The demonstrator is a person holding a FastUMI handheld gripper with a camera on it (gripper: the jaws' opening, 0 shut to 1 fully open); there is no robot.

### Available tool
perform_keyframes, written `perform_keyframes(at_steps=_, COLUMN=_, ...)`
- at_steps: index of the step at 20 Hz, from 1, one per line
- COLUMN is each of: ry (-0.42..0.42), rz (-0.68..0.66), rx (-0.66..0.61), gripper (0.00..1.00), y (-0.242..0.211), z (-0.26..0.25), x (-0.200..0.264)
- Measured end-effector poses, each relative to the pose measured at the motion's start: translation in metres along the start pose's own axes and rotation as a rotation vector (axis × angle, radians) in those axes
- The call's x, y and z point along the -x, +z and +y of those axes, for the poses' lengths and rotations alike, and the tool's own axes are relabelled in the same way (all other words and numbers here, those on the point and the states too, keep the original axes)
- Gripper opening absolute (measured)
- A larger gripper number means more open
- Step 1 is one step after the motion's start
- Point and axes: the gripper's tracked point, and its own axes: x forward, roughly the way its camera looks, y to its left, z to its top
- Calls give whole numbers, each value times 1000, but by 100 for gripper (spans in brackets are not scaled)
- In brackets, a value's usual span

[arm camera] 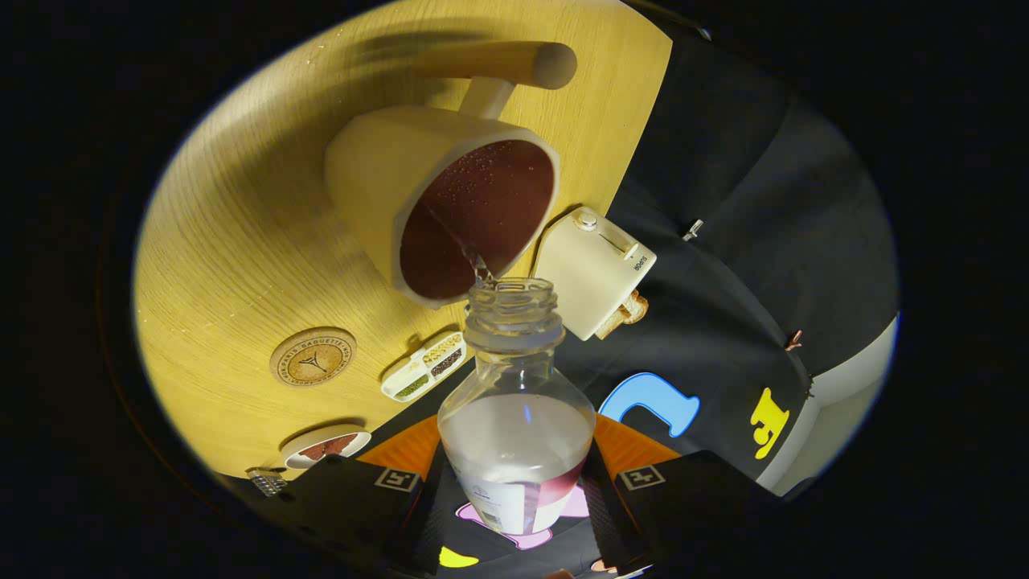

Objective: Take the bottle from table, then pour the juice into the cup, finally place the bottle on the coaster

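While the tool (518, 482) clamps one bottle (517, 418), liquid streams into one cup (450, 209).

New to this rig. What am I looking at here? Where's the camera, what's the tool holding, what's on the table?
There is no robot arm. A person carries a handheld two-finger tool, and a fisheye camera rides on it, looking forward along the fingers. Everything looks tilted because the tool is tipped over for pouring.

Between the two fingers sits a clear plastic bottle, cap off, and both fingers press on its sides. A thin stream runs from its mouth into the cream cup, which has a long wooden handle and a dark inside with droplets.

On the wooden table there is also a round cork coaster, where the bottle goes next, a small white tray with compartments, a cream toaster and a small dish near the fingers.
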Motion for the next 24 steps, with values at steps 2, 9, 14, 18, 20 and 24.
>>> perform_keyframes(at_steps=2, ry=-10, rz=-4, rx=14, gripper=74, y=-3, z=-5, x=-5)
perform_keyframes(at_steps=9, ry=-13, rz=-10, rx=29, gripper=74, y=-10, z=-7, x=-13)
perform_keyframes(at_steps=14, ry=-10, rz=-22, rx=34, gripper=74, y=-8, z=-5, x=-15)
perform_keyframes(at_steps=18, ry=-9, rz=-26, rx=33, gripper=74, y=-7, z=-4, x=-16)
perform_keyframes(at_steps=20, ry=-10, rz=-25, rx=29, gripper=74, y=-7, z=-4, x=-17)
perform_keyframes(at_steps=24, ry=-8, rz=-28, rx=18, gripper=74, y=-6, z=-3, x=-16)
